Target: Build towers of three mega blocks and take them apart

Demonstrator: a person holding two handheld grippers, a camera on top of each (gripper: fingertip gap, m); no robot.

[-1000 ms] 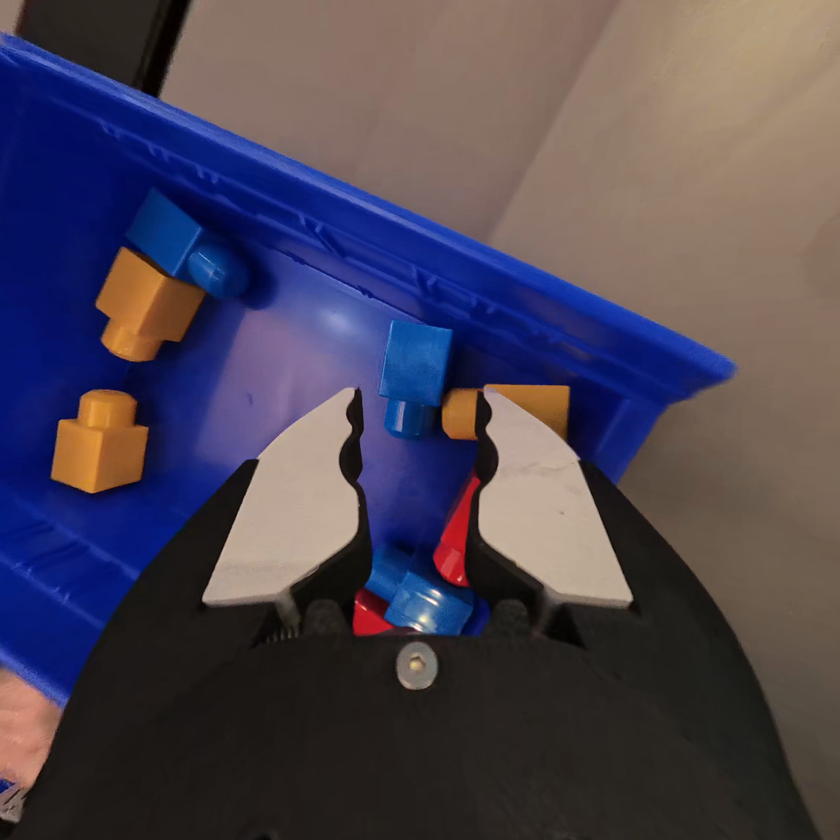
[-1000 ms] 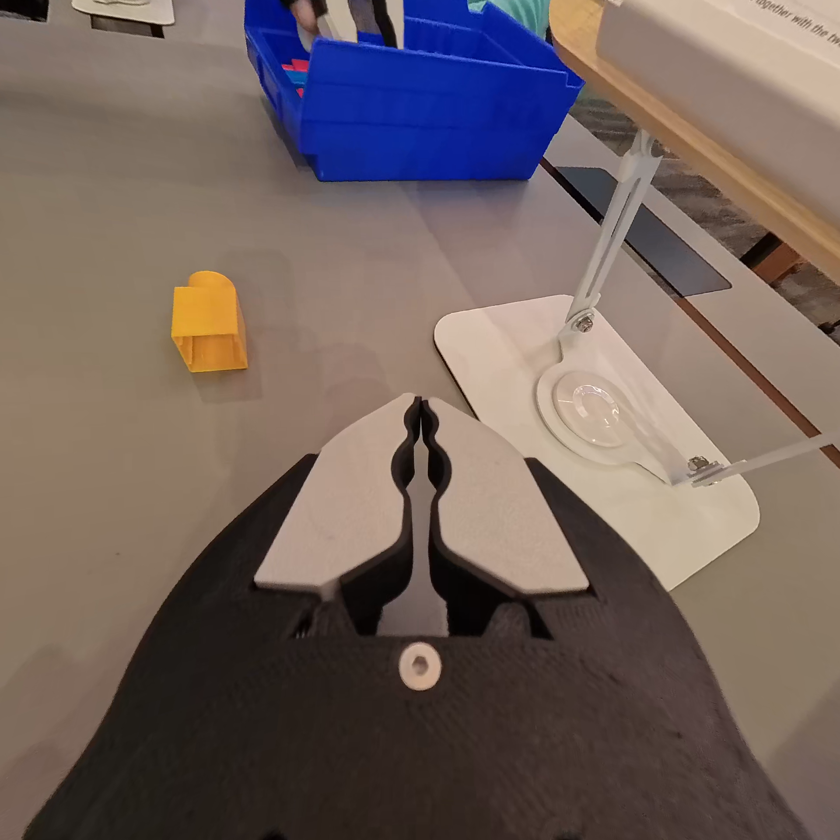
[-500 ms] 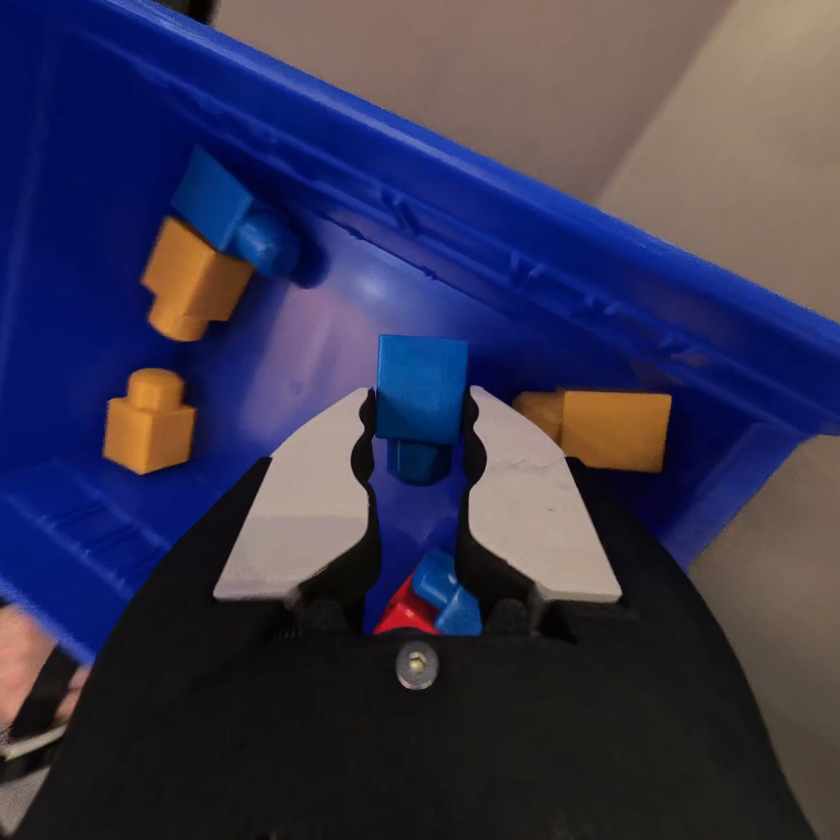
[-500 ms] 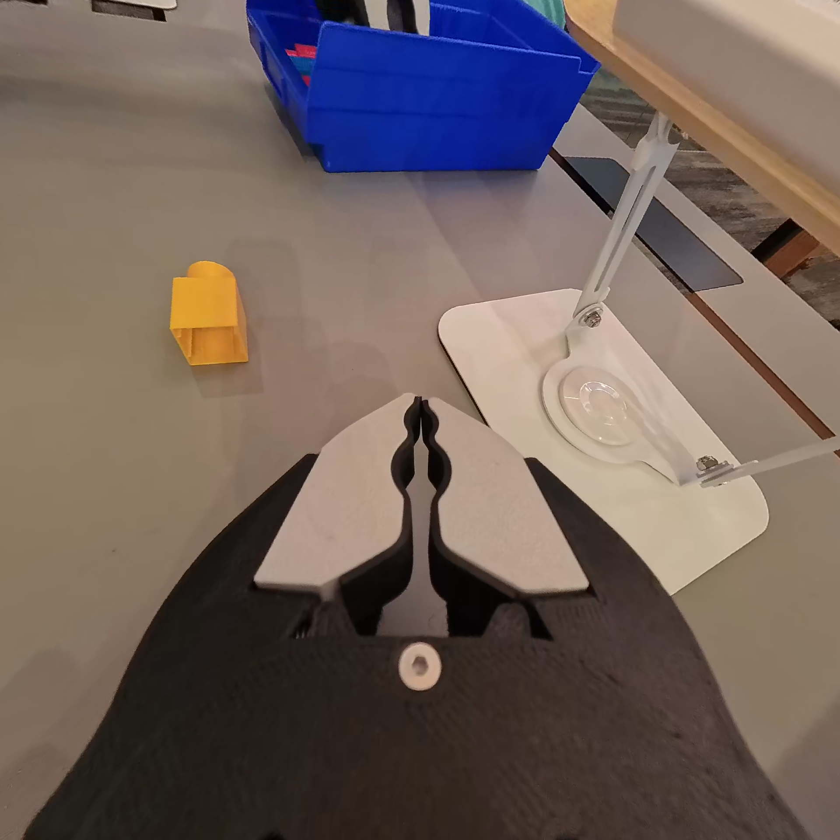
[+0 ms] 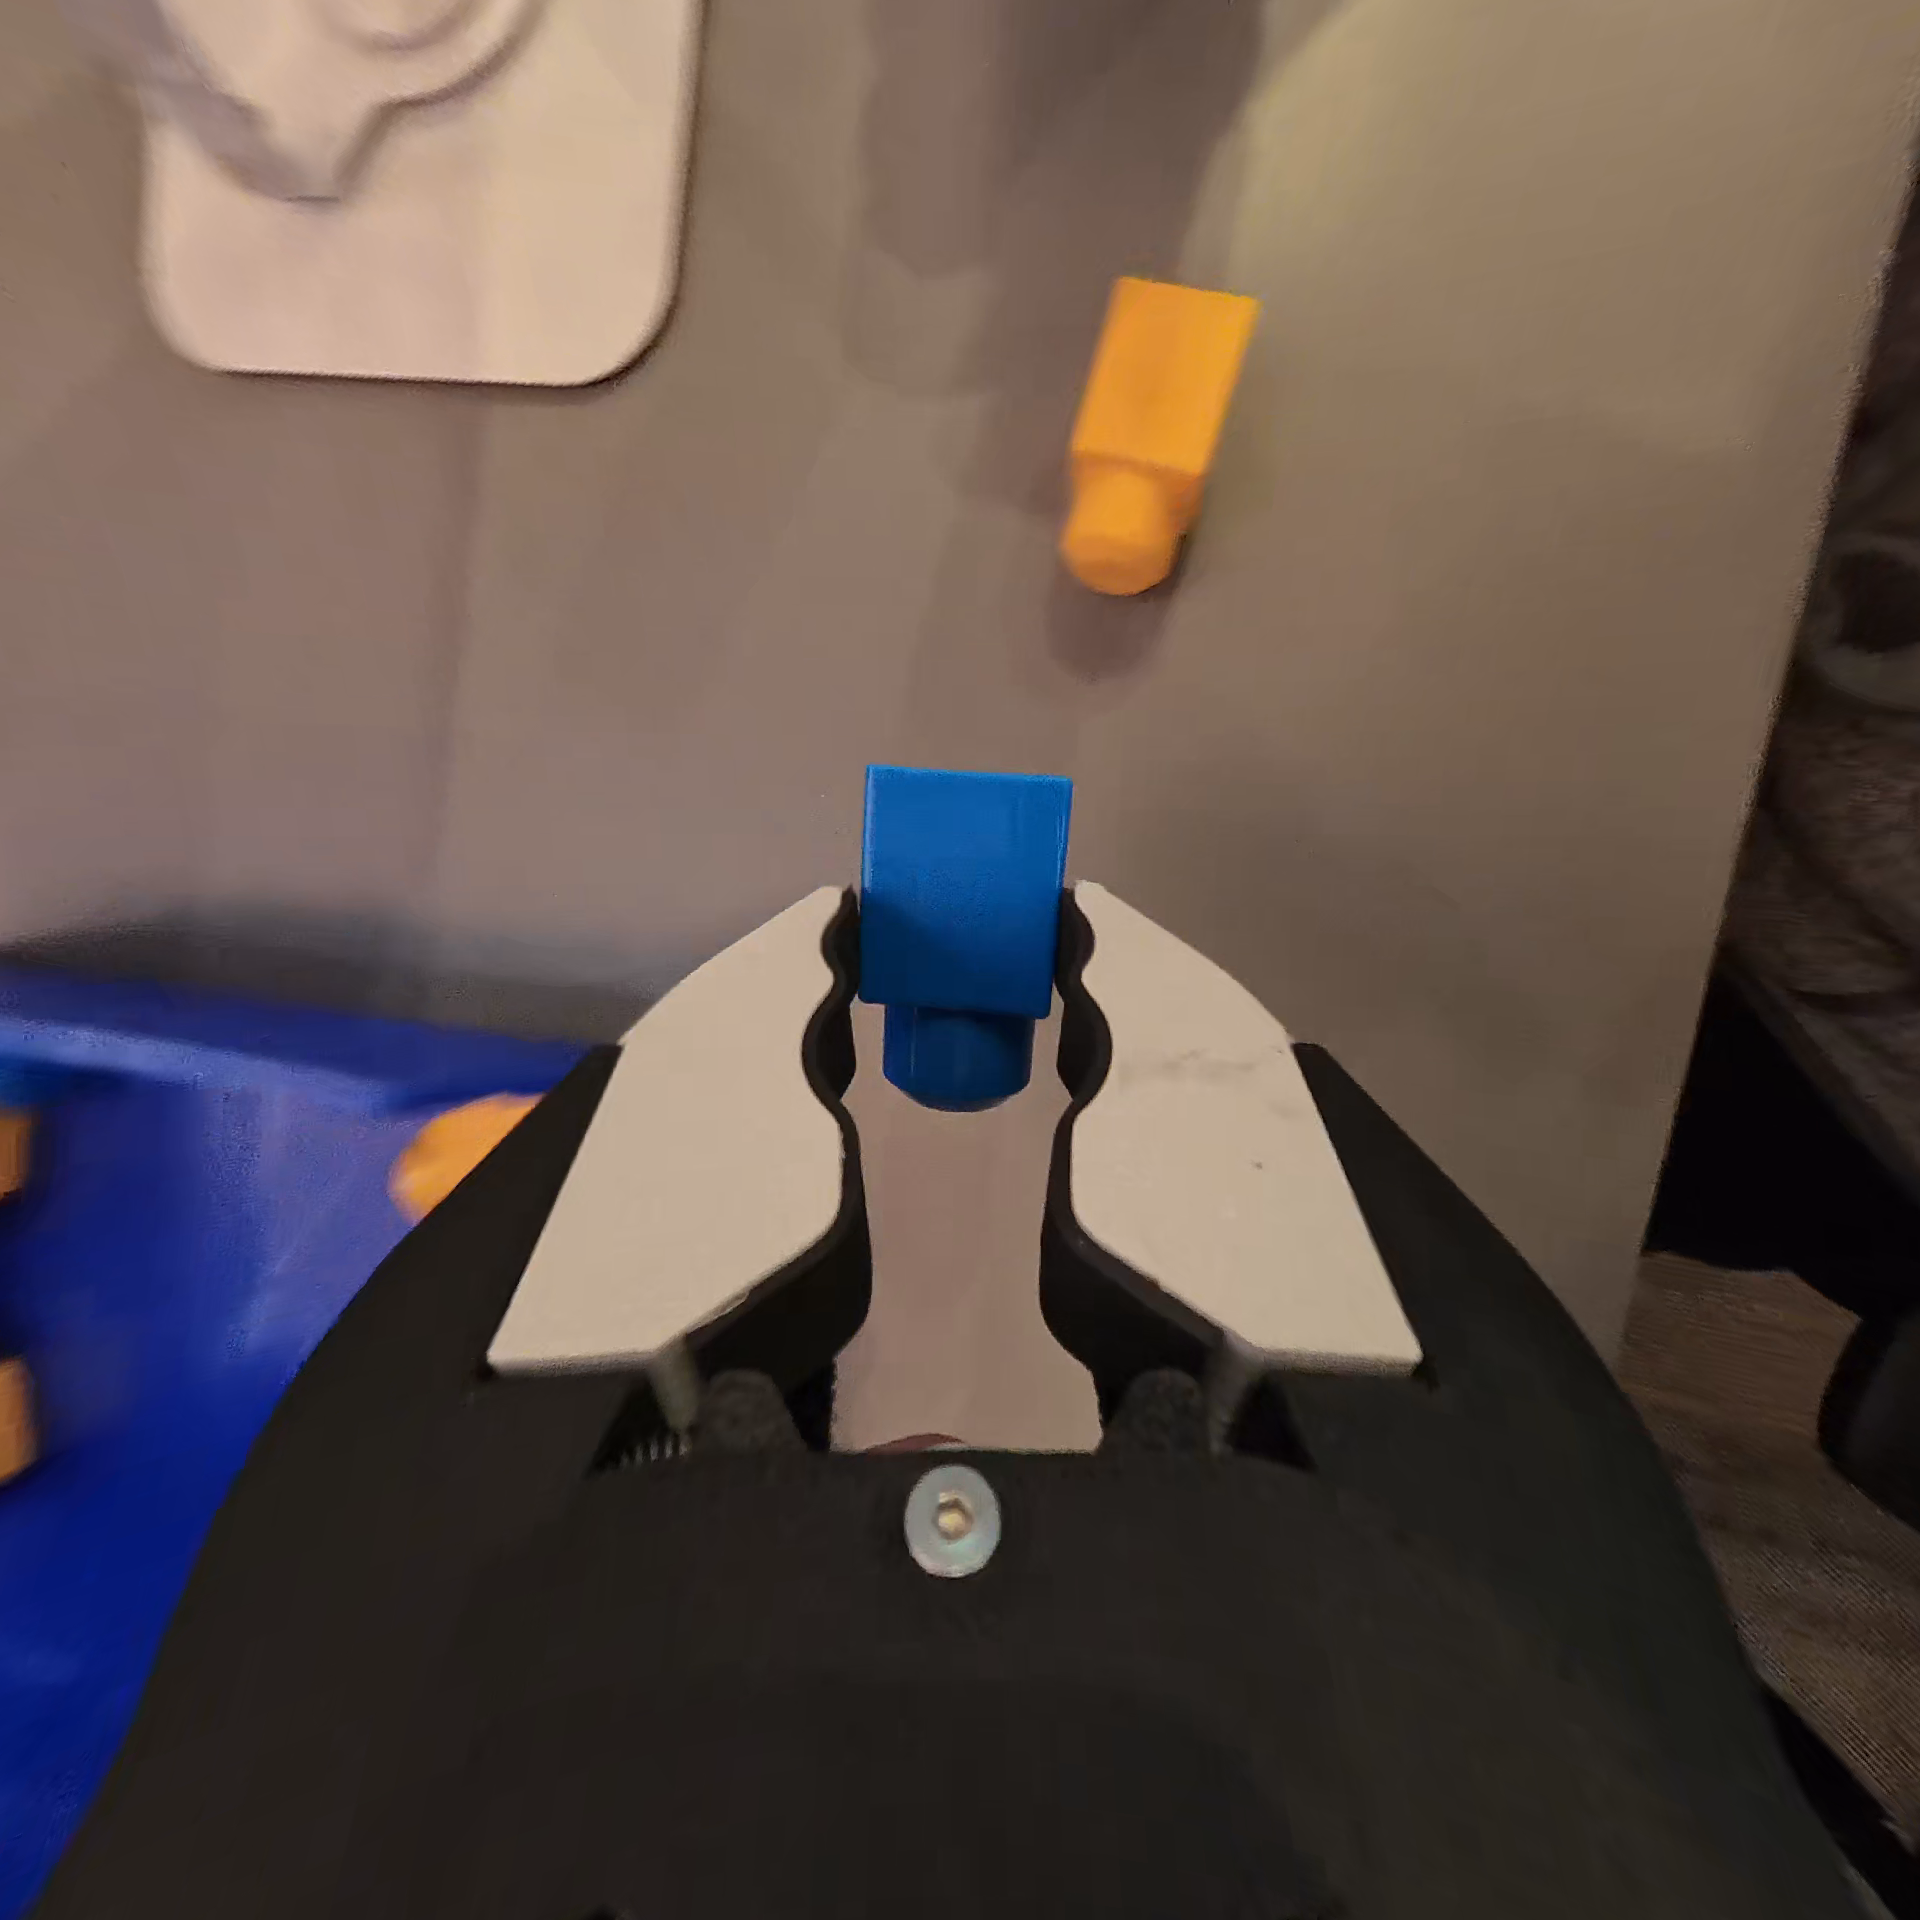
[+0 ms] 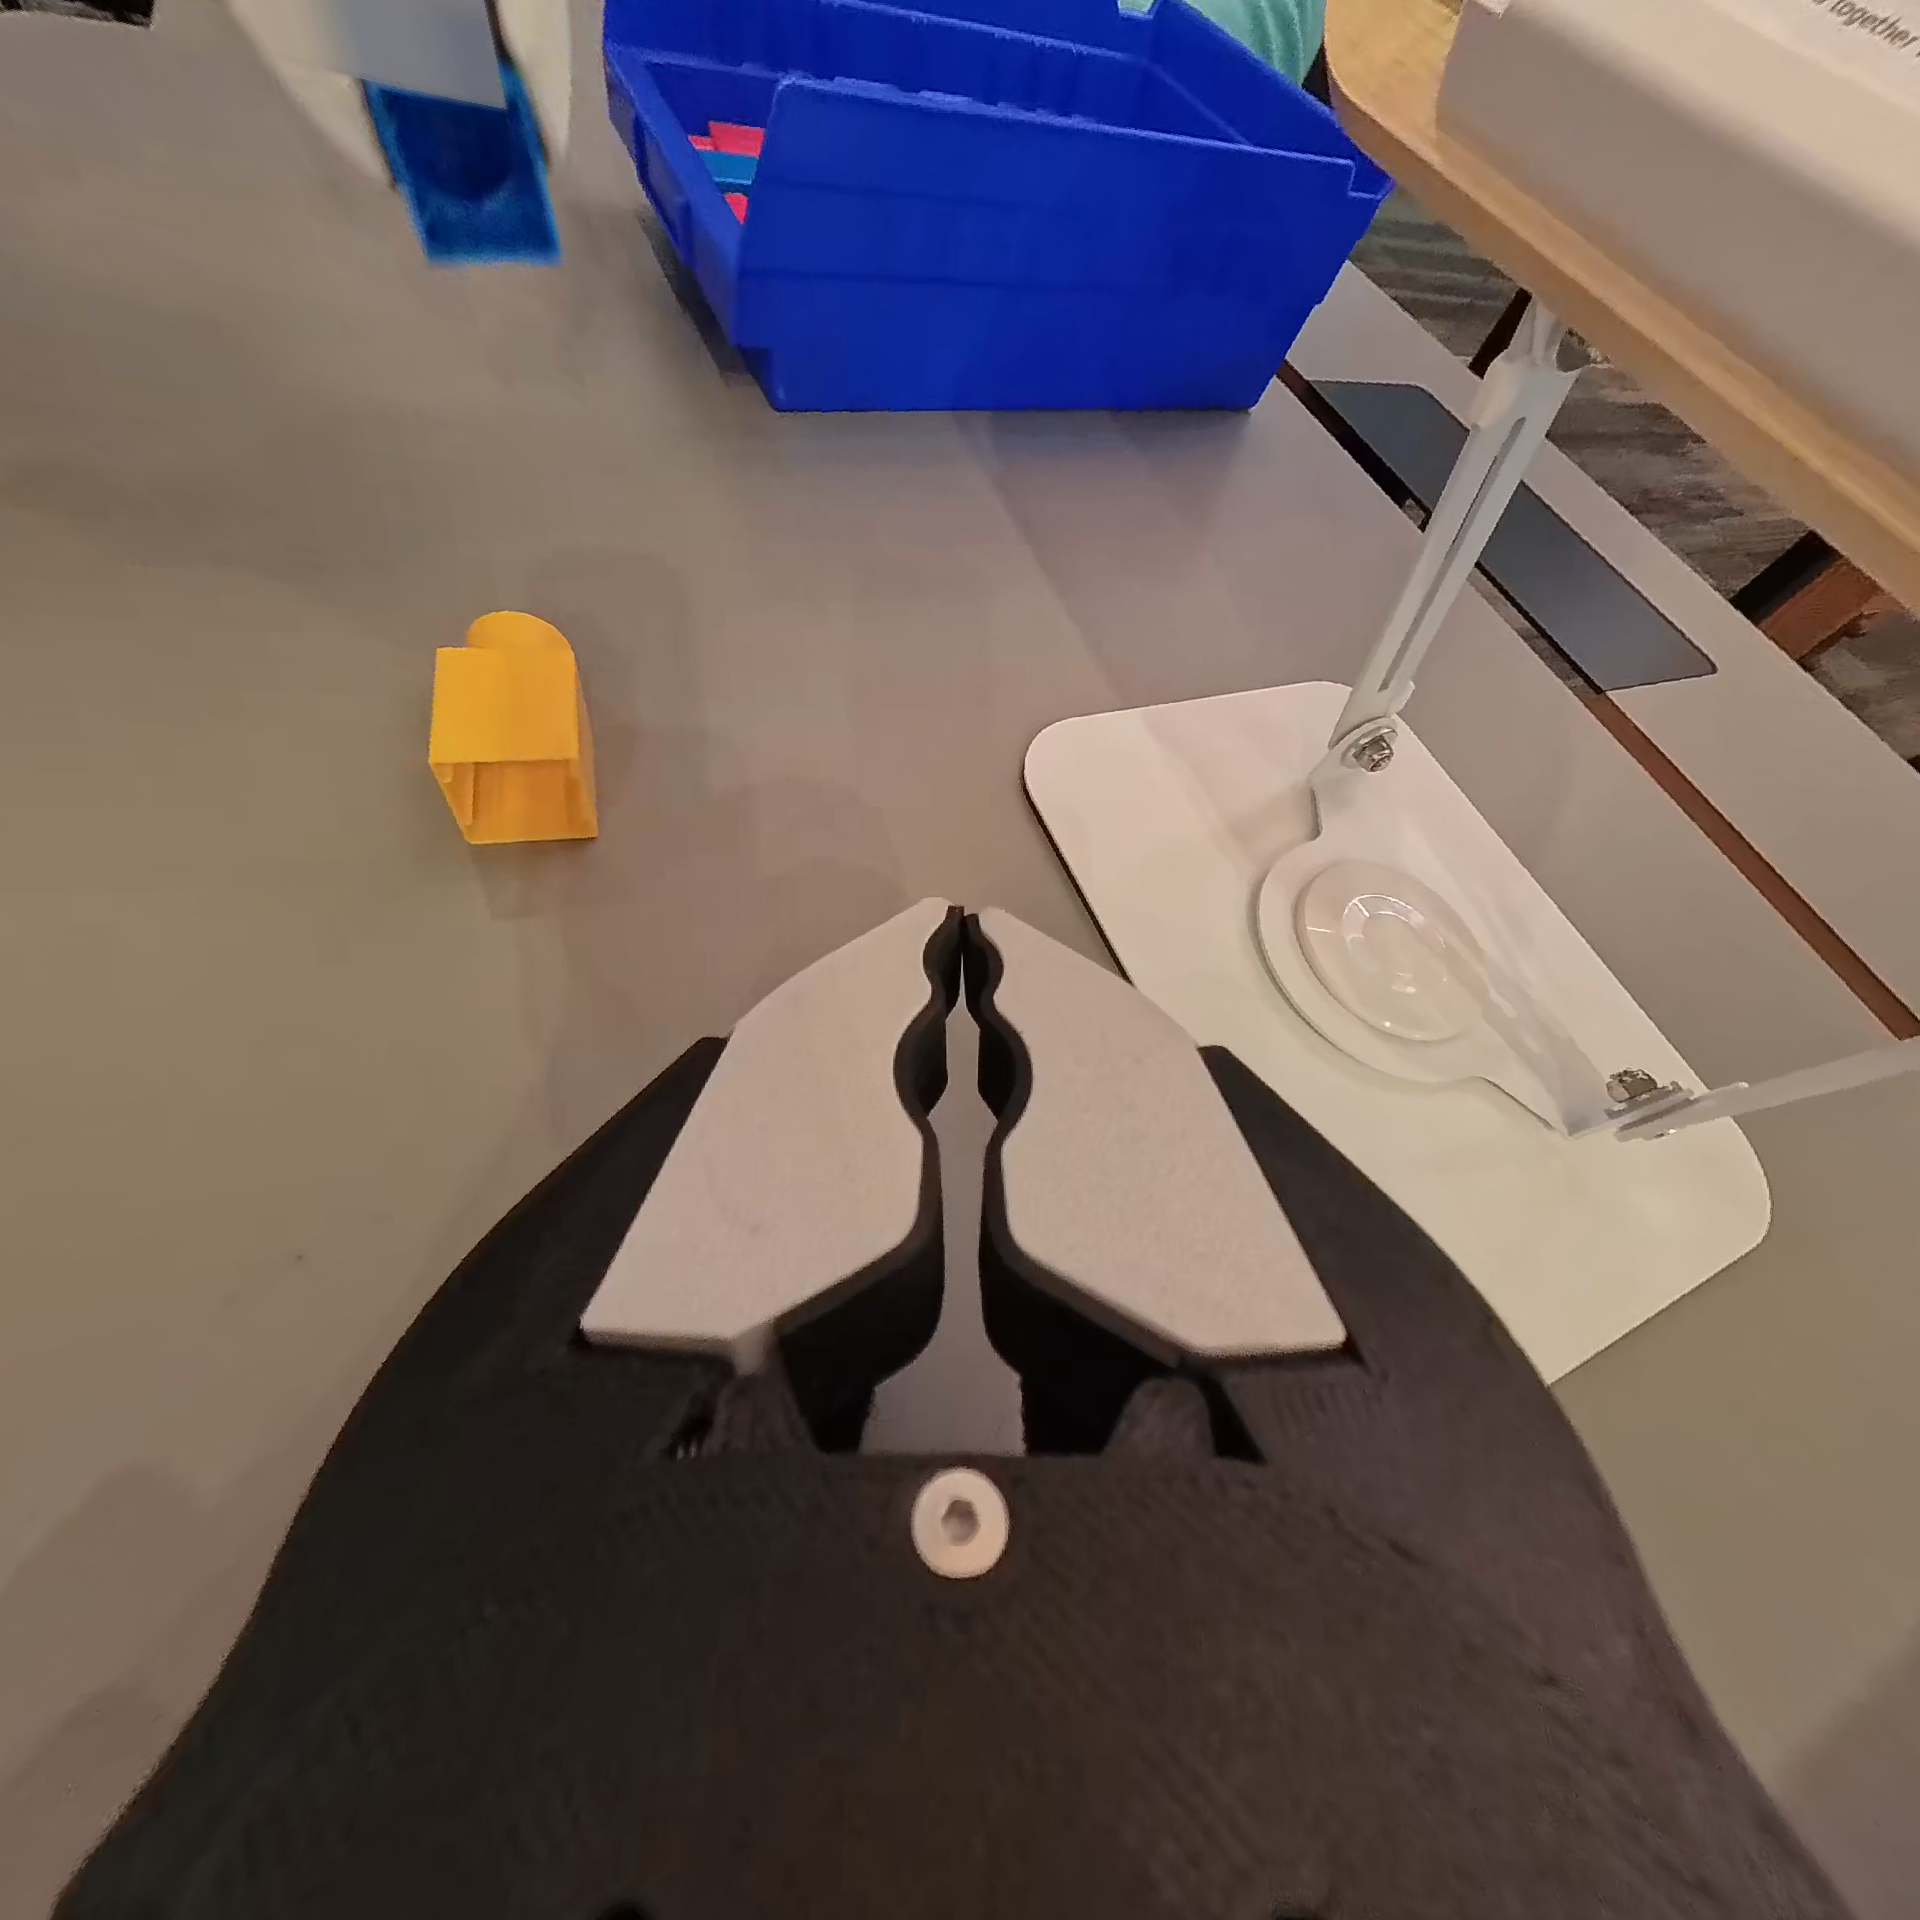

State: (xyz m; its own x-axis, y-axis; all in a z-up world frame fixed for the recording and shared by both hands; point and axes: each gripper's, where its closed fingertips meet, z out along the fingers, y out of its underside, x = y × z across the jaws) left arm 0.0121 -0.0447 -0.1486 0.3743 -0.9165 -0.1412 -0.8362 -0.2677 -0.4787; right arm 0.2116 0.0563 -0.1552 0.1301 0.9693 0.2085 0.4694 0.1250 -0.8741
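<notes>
My left gripper is shut on a blue block, its stud pointing back toward the camera, held above the grey table beyond the blue bin. In the right wrist view the same blue block hangs in the left gripper's fingers at the far left, beside the blue bin. A yellow block lies on its side on the table. My right gripper is shut with nothing between its pads, low over the table.
A white stand base with a clear disc and a thin metal arm sits to the right of my right gripper; it also shows in the left wrist view. The bin holds more yellow, red and blue blocks. A wooden shelf edge overhangs at the right. Some 25 cm of space lies between my two pairs of fingers.
My left gripper closed on a blue block inside the bin, lifted it out and swung over the table toward the yellow block. My right gripper stayed shut and barely moved.
</notes>
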